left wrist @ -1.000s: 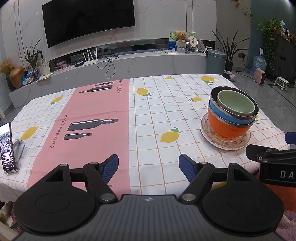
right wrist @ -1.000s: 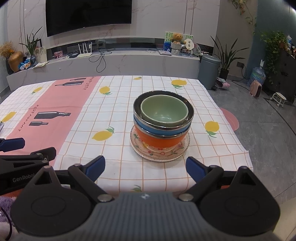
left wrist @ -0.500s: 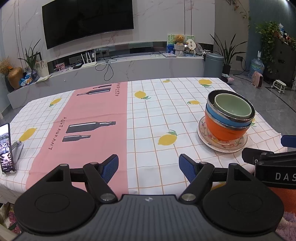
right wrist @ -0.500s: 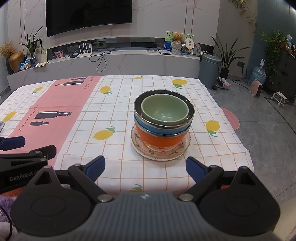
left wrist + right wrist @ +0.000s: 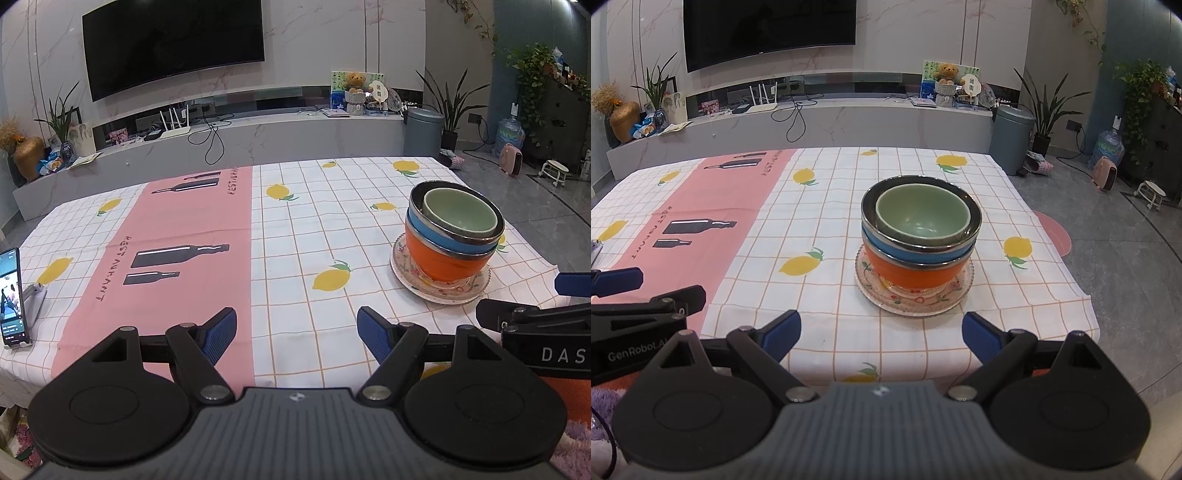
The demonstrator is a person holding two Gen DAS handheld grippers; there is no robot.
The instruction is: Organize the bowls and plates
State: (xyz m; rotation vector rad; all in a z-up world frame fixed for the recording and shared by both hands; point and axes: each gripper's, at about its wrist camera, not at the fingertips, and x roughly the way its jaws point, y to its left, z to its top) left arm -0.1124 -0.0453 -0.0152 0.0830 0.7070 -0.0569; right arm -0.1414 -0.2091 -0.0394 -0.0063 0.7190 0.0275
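A stack stands on the lemon-print tablecloth: a green bowl (image 5: pixel 921 218) nests in a steel-rimmed blue bowl (image 5: pixel 916 251), that sits in an orange bowl (image 5: pixel 912 275), all on a floral plate (image 5: pixel 916 301). In the left wrist view the same green bowl (image 5: pixel 460 216), orange bowl (image 5: pixel 443 262) and plate (image 5: pixel 439 291) are at the right. My right gripper (image 5: pixel 881 334) is open and empty, just short of the plate at the near table edge. My left gripper (image 5: pixel 297 332) is open and empty over the cloth, left of the stack.
A phone on a stand (image 5: pixel 13 299) is at the table's left edge. The table's near edge (image 5: pixel 886 373) and right edge drop to a grey floor. A long TV bench (image 5: pixel 240 136), a bin (image 5: pixel 1012 142) and plants stand beyond the table.
In the left wrist view the stack sits slightly lower and further left than a second ago, a small shift of view. Both grippers stay open and nothing on the table has moved.
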